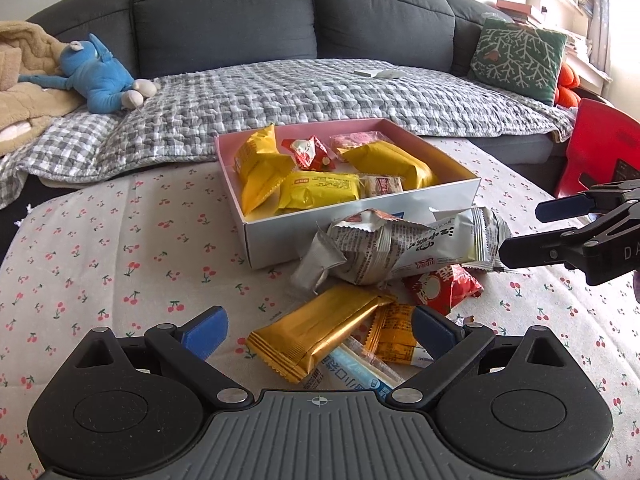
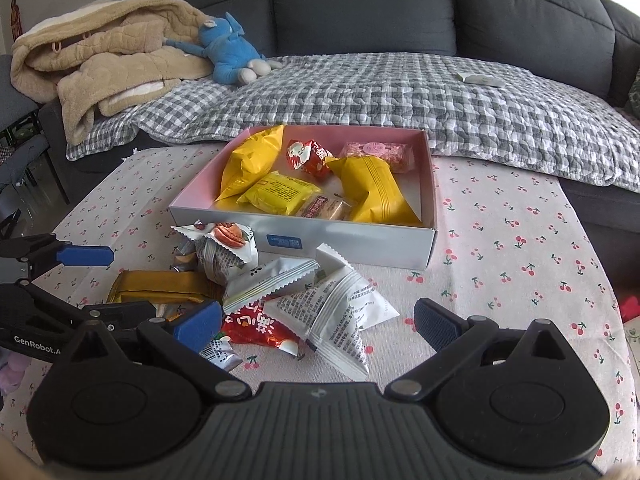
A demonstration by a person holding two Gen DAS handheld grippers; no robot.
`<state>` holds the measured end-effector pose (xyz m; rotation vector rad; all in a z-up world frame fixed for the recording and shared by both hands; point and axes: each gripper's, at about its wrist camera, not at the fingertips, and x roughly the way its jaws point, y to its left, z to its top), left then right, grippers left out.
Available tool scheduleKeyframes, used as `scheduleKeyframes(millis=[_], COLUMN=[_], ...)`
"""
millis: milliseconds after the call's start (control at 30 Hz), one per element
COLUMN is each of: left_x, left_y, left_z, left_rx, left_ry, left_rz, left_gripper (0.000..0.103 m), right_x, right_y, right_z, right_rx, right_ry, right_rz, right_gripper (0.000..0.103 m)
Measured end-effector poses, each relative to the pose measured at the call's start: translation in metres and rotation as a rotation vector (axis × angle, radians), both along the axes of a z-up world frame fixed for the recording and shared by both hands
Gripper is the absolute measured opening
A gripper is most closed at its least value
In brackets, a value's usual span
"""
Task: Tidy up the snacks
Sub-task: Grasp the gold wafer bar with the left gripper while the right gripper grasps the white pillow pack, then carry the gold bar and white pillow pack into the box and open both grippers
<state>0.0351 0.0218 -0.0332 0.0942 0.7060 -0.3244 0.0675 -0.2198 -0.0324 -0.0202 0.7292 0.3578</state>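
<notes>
Snacks half put away

Some snacks sit in my box (image 2: 352,240). A pile (image 2: 280,300) waits on the table. My left gripper (image 1: 320,332) and right gripper (image 2: 320,320) are wide apart, holding nothing.

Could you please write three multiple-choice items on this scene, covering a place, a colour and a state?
1. Where does the blue soft toy lie?
A. in the box
B. on the sofa
C. on the floor

2. What colour is the inside of the box?
A. pink
B. green
C. black

3. How do both grippers stand?
A. open, holding nothing
B. both shut on snacks
C. one holding the box

Answers:
1 B: the soft toy rests on the sofa.
2 A: the box has pink inner walls.
3 A: the left gripper and the right gripper have spread fingers, nothing between.
</notes>
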Motion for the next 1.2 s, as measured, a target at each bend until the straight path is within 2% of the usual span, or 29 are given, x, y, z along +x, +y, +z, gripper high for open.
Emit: scheduleKeyframes(millis=[67, 167, 400, 500, 700, 900, 967, 1100, 1133, 1200], left_x=[0.005, 0.012, 0.021, 0.022, 0.021, 0.016, 0.016, 0.015, 0.015, 0.014], left_y=[-0.003, -0.005, -0.008, -0.008, -0.018, -0.025, -0.025, -0.024, -0.024, -0.023], left_z=[-0.002, -0.004, -0.008, -0.010, -0.011, -0.011, -0.010, -0.009, -0.008, -0.008], left_rx=[0.005, 0.003, -0.004, 0.004, 0.069, 0.132, 0.131, 0.129, 0.127, 0.125], left_ry=[0.007, 0.018, 0.073, 0.086, 0.109, 0.122, 0.130, 0.137, 0.138, 0.141], left_rz=[-0.011, -0.029, -0.037, -0.039, -0.040, -0.058, -0.058, -0.052, -0.048, -0.046], left_gripper=[0.098, 0.090, 0.050, 0.044, 0.040, 0.039, 0.037, 0.031, 0.030, 0.030], right_x=[0.003, 0.009, 0.027, 0.033, 0.034, 0.041, 0.040, 0.039, 0.040, 0.040], right_y=[-0.004, -0.013, -0.025, -0.028, -0.024, -0.019, -0.014, -0.012, -0.013, -0.014], right_z=[-0.002, -0.004, -0.014, -0.020, -0.021, -0.027, -0.027, -0.026, -0.026, -0.026], right_rx=[0.006, 0.034, 0.111, 0.145, 0.163, 0.194, 0.162, 0.124, 0.127, 0.125], right_ry=[0.008, 0.024, 0.089, 0.127, 0.162, 0.258, 0.245, 0.233, 0.235, 0.240], right_rz=[-0.023, -0.069, -0.150, -0.160, -0.160, -0.156, -0.157, -0.160, -0.158, -0.164], right_gripper=[0.102, 0.101, 0.097, 0.097, 0.093, 0.076, 0.074, 0.054, 0.046, 0.043])
